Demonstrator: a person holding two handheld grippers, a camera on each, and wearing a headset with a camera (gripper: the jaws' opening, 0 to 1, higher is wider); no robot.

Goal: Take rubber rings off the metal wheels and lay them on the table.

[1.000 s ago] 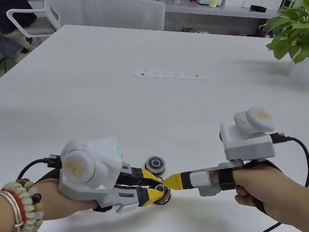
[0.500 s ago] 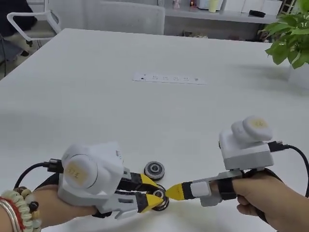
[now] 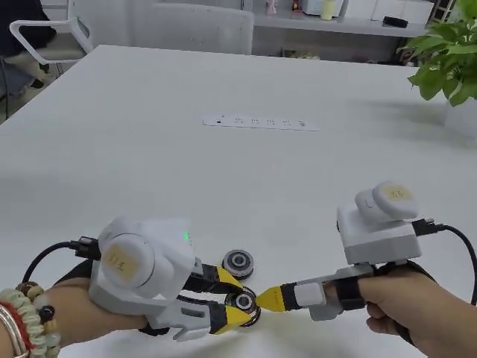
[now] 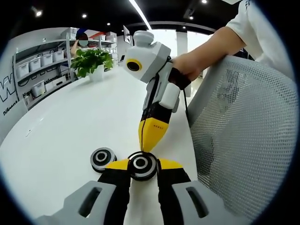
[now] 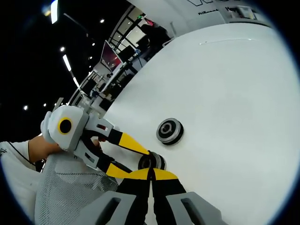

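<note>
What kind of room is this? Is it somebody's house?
Probably an office or lab meeting room, not a house: a big white table with a power strip, a mesh office chair, and shelves of storage bins by the wall.

A large white table (image 3: 223, 74) takes up most of the room, with a white power strip (image 3: 259, 121) lying flat toward its far side. Beyond the far edge stands a grey mesh chair (image 3: 201, 24), and a 2nd chair (image 3: 45, 33) with a curved armrest stands off the left corner. A leafy potted plant (image 3: 447, 52) sits at the right. In the left gripper view, wall shelving (image 4: 42, 63) holds white bins under a black ceiling (image 4: 103, 11) with a long light strip (image 4: 140, 10) and round spotlights.
</note>
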